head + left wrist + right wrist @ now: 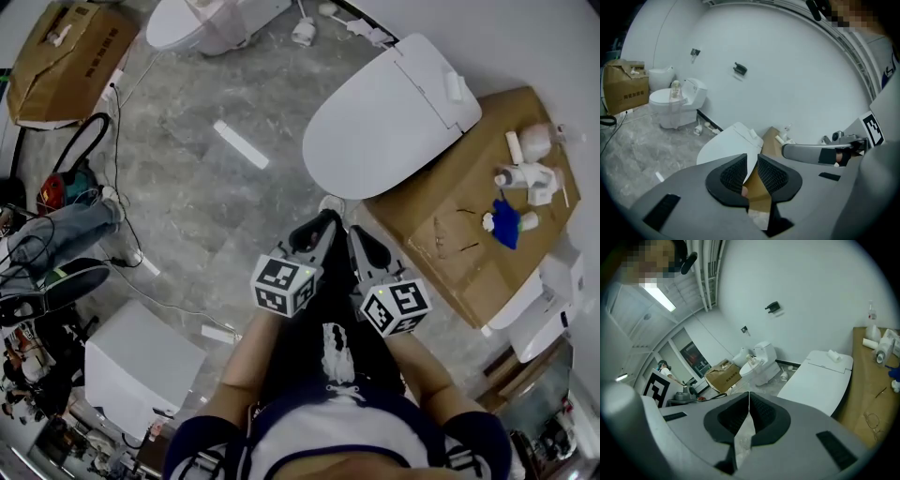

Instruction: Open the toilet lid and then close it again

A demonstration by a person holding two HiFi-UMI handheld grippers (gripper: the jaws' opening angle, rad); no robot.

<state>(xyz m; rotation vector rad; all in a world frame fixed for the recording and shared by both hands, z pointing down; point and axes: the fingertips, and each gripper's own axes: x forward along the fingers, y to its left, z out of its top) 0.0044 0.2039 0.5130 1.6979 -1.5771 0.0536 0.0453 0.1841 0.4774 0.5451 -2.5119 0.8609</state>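
White toilet lid (384, 112) lies flat and shut, just ahead of both grippers and slightly to their right, so I judge the opening not yet begun. Left gripper (323, 223): jaws a little apart, nothing between them. Right gripper (358, 236): jaws pressed together, empty. Both hang near the lid's front rim, not touching it.

To lift well, I'd slide a jaw tip under the front rim near its middle. Then I'd swing up in an arc about the hinge at the far end, slowly, so the lid doesn't slam.

Cardboard box (450, 225) sits just beside the toilet, right of the right gripper. It carries white bottles (530, 159) and a blue item (506, 223), so I'd keep clear of that side. Second toilet (187, 23), floor strip (241, 144) and cables (117, 150) are ahead-left of the left gripper, well apart. None of them blocks the way.
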